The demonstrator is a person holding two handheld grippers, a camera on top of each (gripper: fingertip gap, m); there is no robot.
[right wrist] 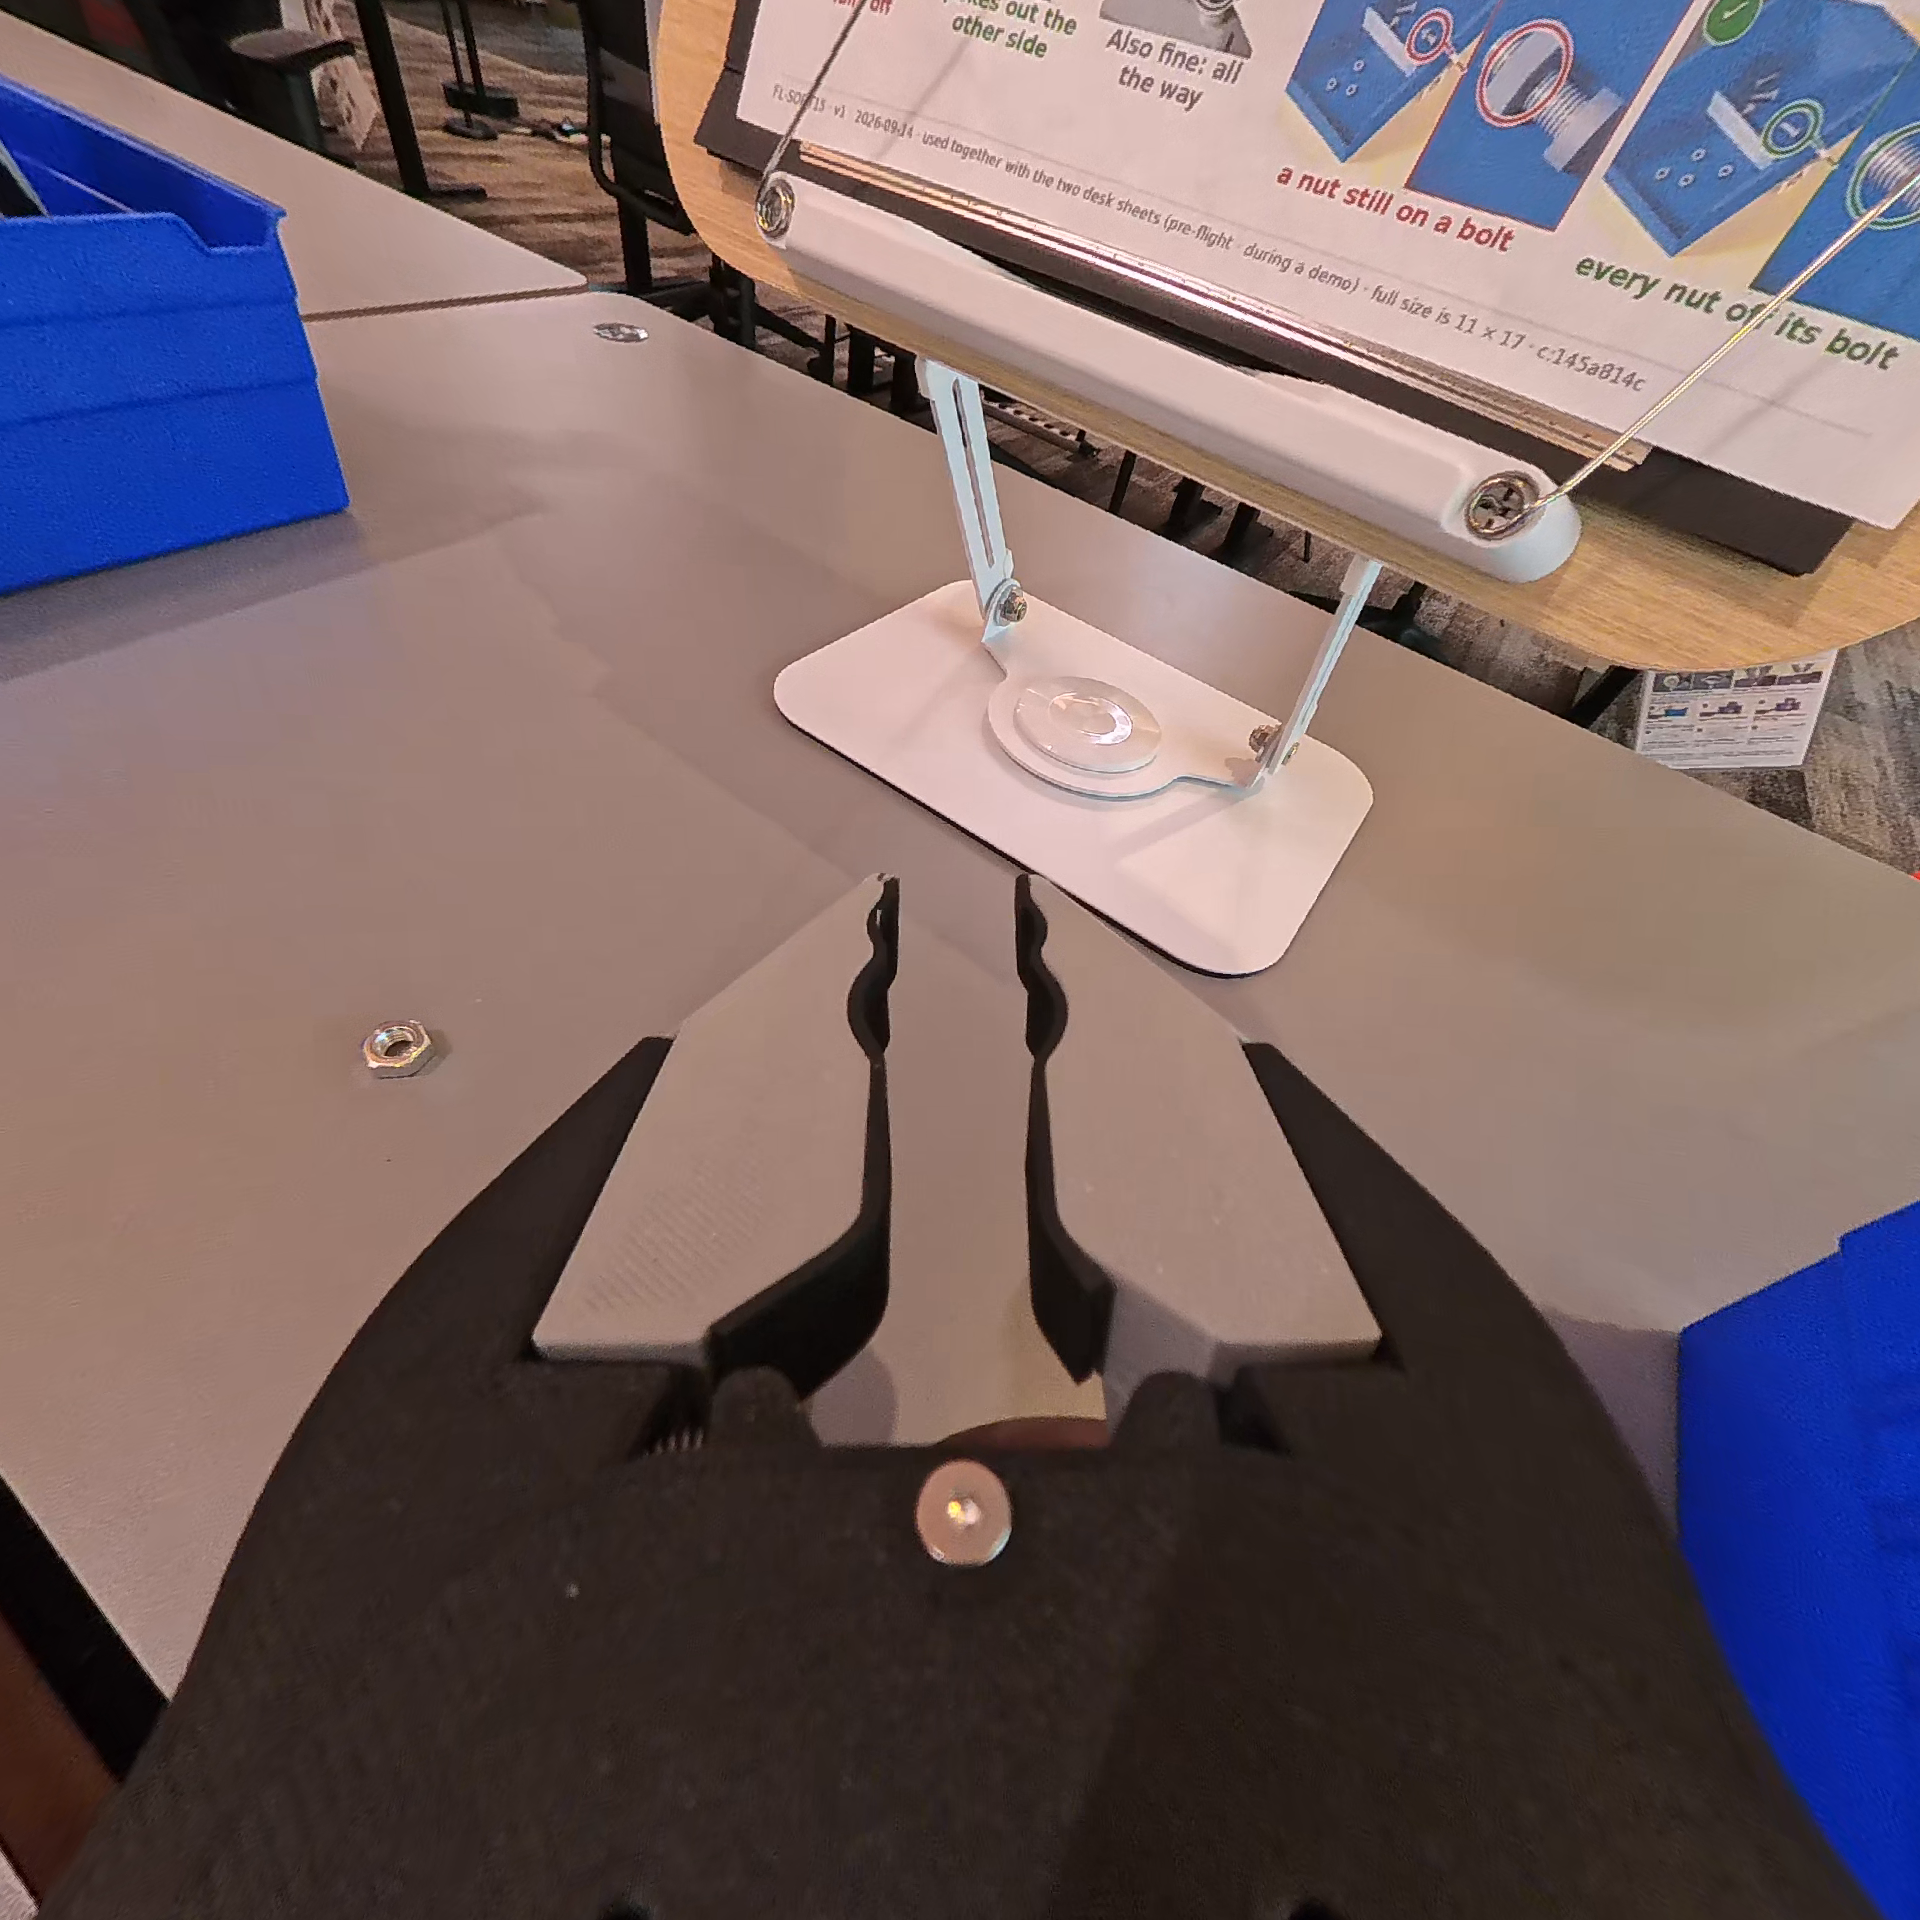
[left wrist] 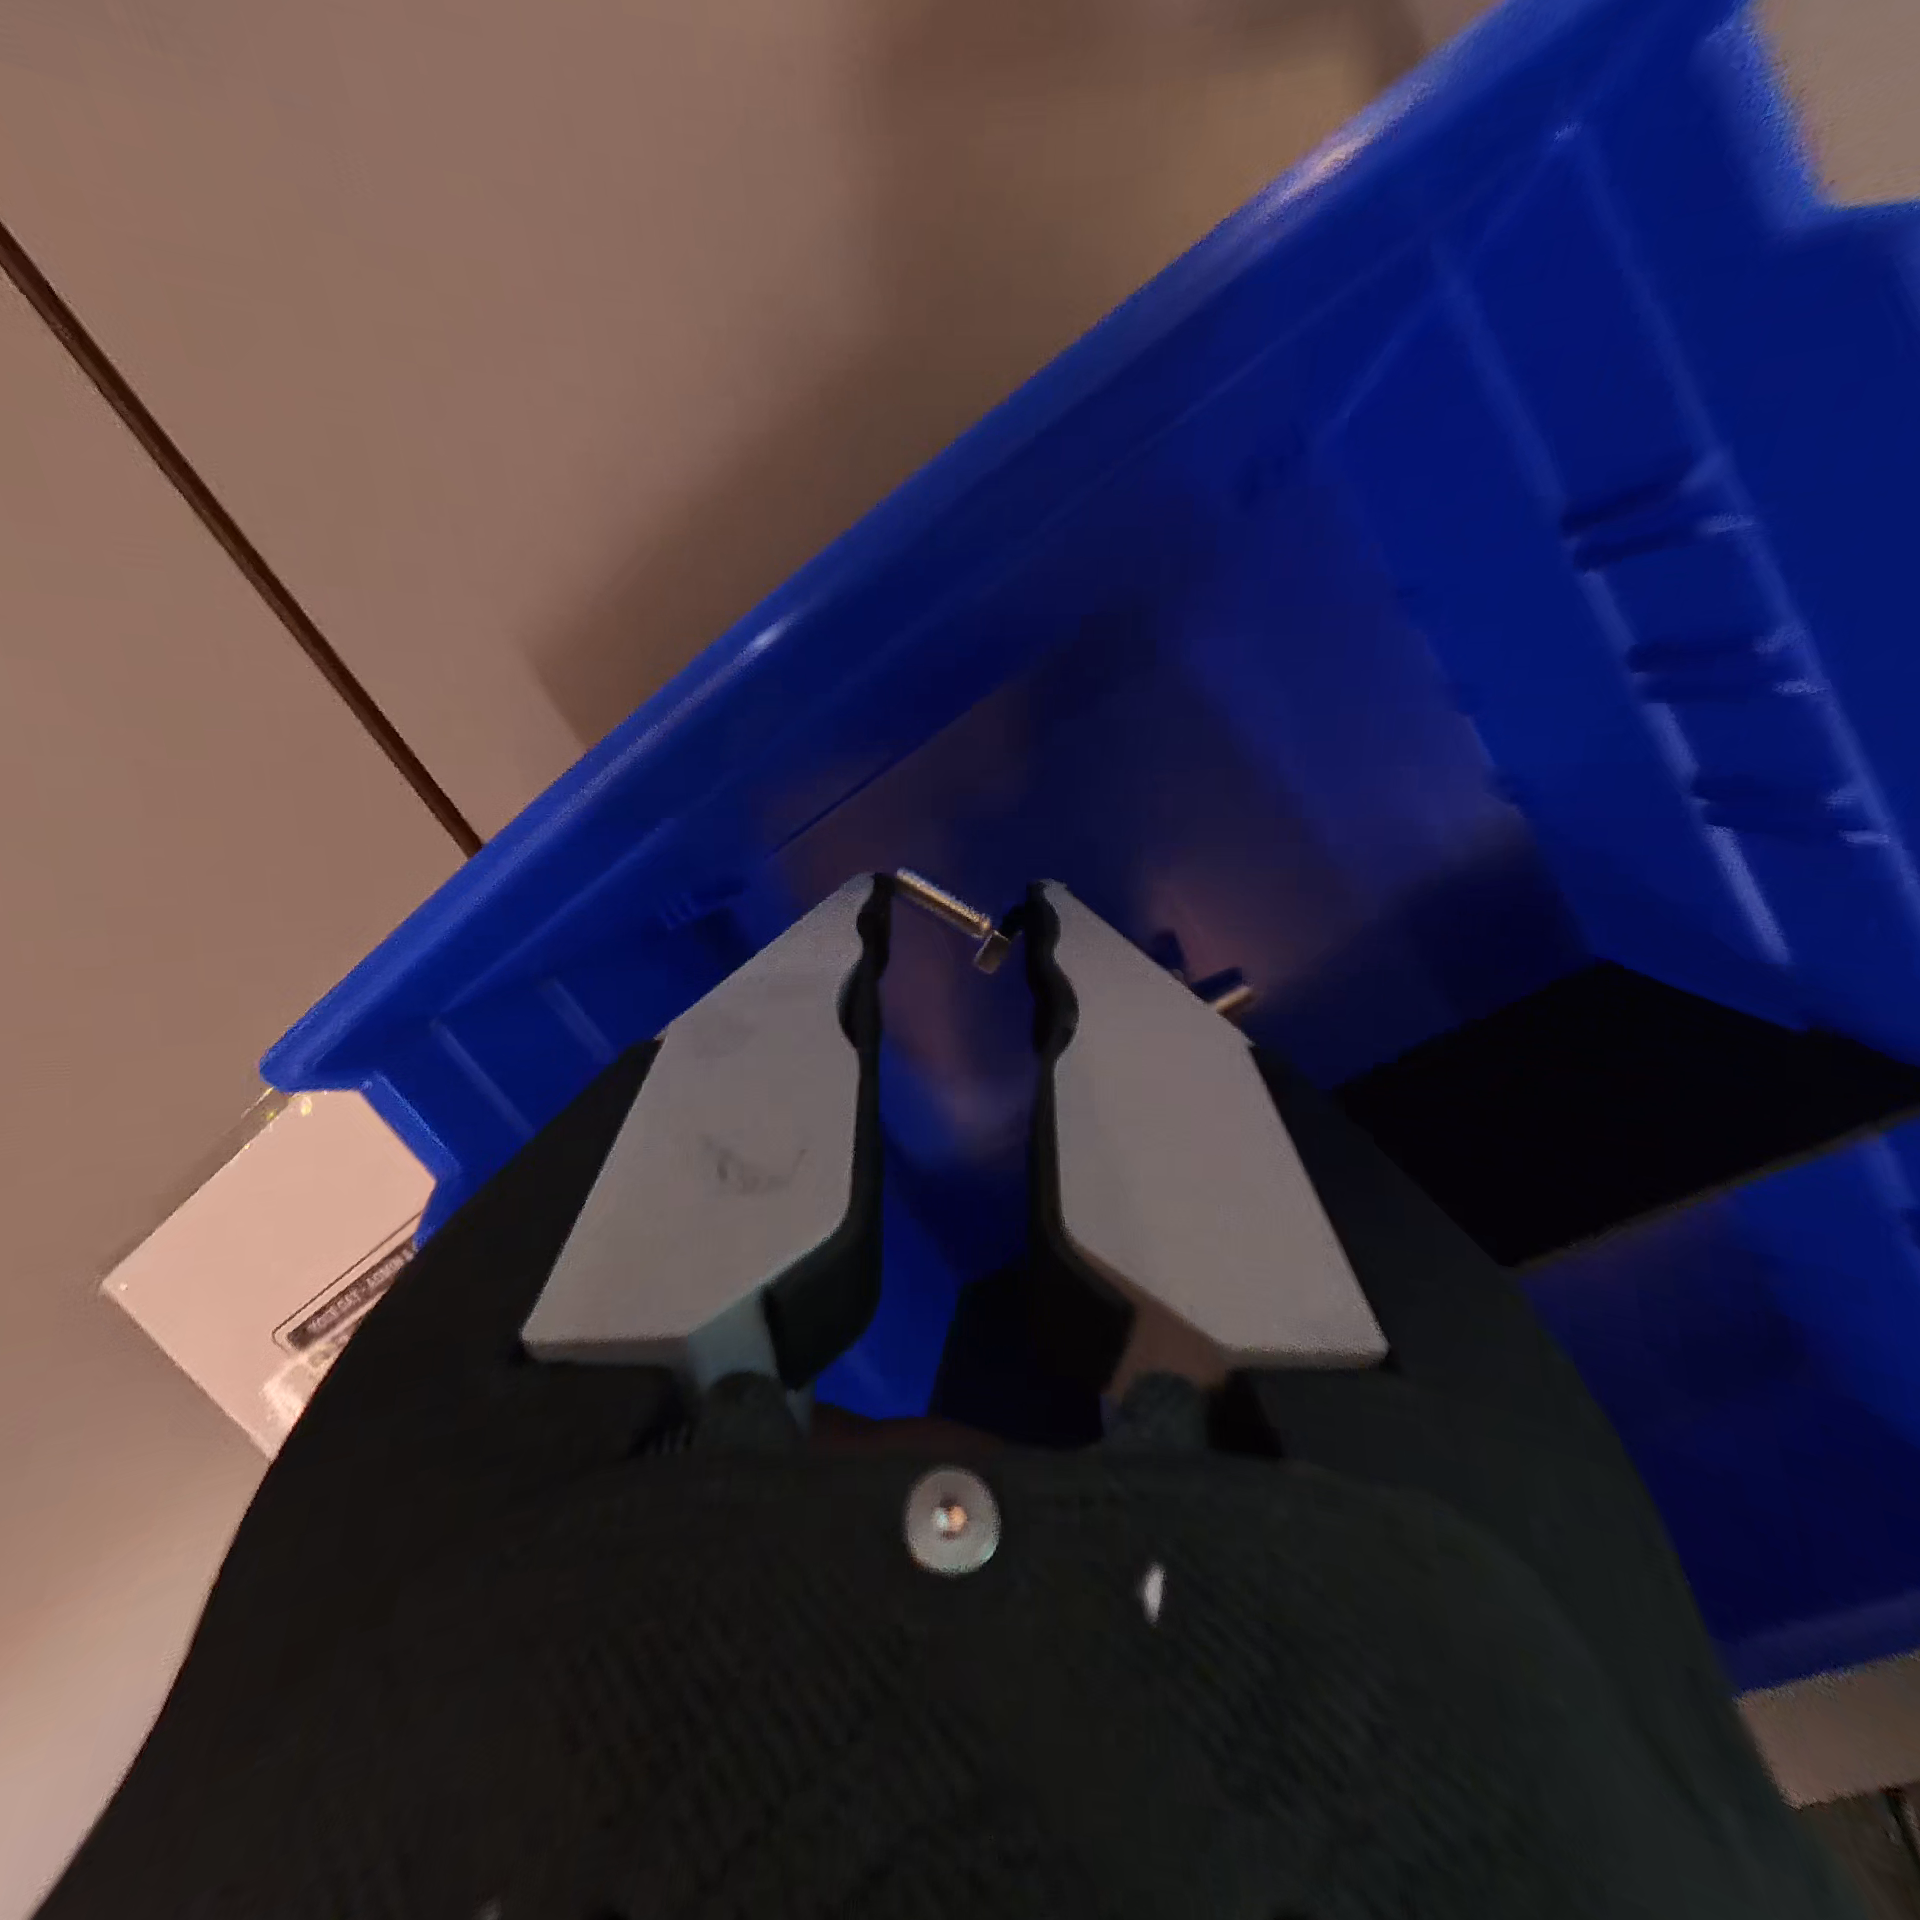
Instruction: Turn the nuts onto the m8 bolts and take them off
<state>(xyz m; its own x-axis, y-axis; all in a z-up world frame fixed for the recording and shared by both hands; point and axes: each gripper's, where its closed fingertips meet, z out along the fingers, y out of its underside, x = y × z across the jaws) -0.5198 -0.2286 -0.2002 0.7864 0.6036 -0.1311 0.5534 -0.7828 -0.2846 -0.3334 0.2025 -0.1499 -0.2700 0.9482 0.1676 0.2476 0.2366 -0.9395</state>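
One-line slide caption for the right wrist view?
Open right gripper hovers over the grey table, a loose nut to its left, white stand ahead.

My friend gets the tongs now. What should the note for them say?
Left tongs: open, empty, tips reaching into the blue bin by a small bolt.
Right tongs: open, empty, above the grey table.
One loose nut lies on the table left of the right tongs; maybe another farther back.
Done: no nut visibly on a bolt.
Left: grab bolt and nut, thread on, unthread.
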